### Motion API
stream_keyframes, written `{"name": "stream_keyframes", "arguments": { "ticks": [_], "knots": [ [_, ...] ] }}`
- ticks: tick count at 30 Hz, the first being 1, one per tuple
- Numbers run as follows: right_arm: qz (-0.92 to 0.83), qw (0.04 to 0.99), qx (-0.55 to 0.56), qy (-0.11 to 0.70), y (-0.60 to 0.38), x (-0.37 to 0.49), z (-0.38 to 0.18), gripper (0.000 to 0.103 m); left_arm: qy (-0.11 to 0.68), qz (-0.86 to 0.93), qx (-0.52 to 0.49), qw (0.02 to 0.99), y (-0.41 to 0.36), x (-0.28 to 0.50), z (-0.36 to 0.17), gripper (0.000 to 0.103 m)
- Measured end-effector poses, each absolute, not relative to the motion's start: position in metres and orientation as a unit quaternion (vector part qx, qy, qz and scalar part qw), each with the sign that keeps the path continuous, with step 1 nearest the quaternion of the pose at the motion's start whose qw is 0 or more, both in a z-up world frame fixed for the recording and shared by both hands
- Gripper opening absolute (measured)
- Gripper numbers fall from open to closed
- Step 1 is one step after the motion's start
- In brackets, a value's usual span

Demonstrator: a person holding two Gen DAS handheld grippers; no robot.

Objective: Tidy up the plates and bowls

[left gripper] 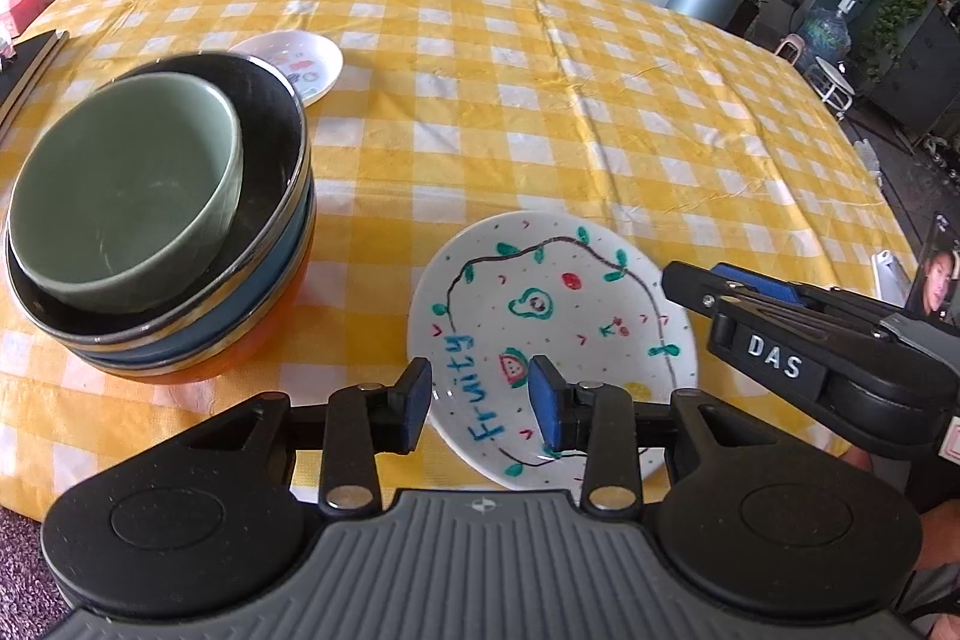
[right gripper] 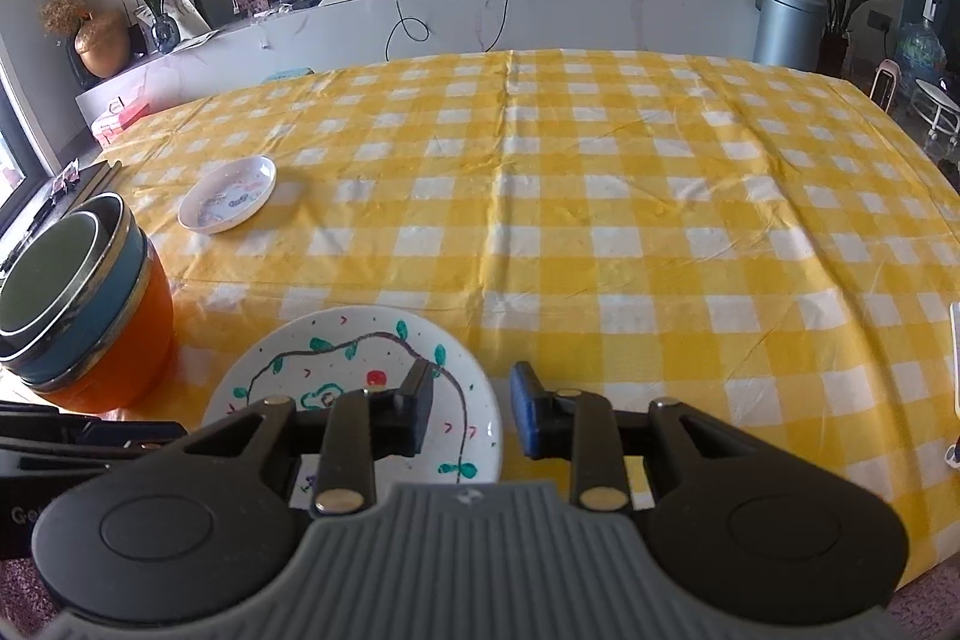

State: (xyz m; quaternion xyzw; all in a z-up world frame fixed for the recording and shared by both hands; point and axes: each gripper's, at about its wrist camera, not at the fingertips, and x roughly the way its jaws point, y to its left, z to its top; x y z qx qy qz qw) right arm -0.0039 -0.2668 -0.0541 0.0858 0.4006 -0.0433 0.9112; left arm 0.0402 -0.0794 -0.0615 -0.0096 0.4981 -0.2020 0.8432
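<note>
Fruity plate (left gripper: 552, 334) lies flat on the yellow checked tablecloth (left gripper: 540, 100) near the table's near edge, doodles and lettering facing up. Left gripper (left gripper: 480, 415) hangs over the plate's near rim, jaws partly apart, nothing between the pads, no contact visible. Right gripper (right gripper: 471, 409) sits at the plate's right rim; its inner finger is over the plate, the outer blue pad off the edge, jaws partly open, rim not pinched. From the left wrist view the right gripper comes in from the right over that same rim.

Handling, judged: glazed ceramic, stiff, slick, chips if dropped. Shallow rim lying close to the cloth, so little to bite on; best hold is a pinch across the rim on the near or right side, pads well over the lip, then lift level.

Just left of the plate, near the table's left edge, bowl stack (left gripper: 162, 232): green bowl nested in a dark one, blue and orange beneath. Stack looks heavy and stable.

Farther back, behind the stack toward the left side, small patterned plate (right gripper: 228, 196) sits alone, well apart from the Fruity plate. Likely stacking partner.
</note>
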Motion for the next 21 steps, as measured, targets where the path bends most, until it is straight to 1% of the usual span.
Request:
{"name": "stream_keyframes", "arguments": {
  "ticks": [3, 7, 9, 13, 18, 21],
  "knots": [
    [-0.041, 0.913, 0.086, 0.397, -0.265, -0.001, -0.049, 0.030, 0.491, -0.212, -0.011, 0.845, -0.077, 0.042, -0.052, 0.042],
    [-0.034, 0.915, 0.084, 0.394, -0.261, 0.007, -0.040, 0.037, 0.479, -0.223, -0.013, 0.849, -0.074, 0.048, -0.038, 0.042],
    [-0.029, 0.916, 0.083, 0.390, -0.258, 0.011, -0.036, 0.038, 0.474, -0.229, -0.010, 0.850, -0.072, 0.054, -0.031, 0.042],
    [-0.014, 0.922, 0.078, 0.380, -0.250, 0.021, -0.027, 0.046, 0.466, -0.245, -0.003, 0.850, -0.071, 0.065, -0.017, 0.042],
    [0.005, 0.926, 0.074, 0.369, -0.240, 0.036, -0.017, 0.050, 0.455, -0.259, 0.002, 0.852, -0.066, 0.086, -0.001, 0.042],
    [0.012, 0.928, 0.069, 0.366, -0.234, 0.047, -0.013, 0.055, 0.449, -0.253, 0.019, 0.857, -0.059, 0.102, 0.009, 0.042]
  ]
}}
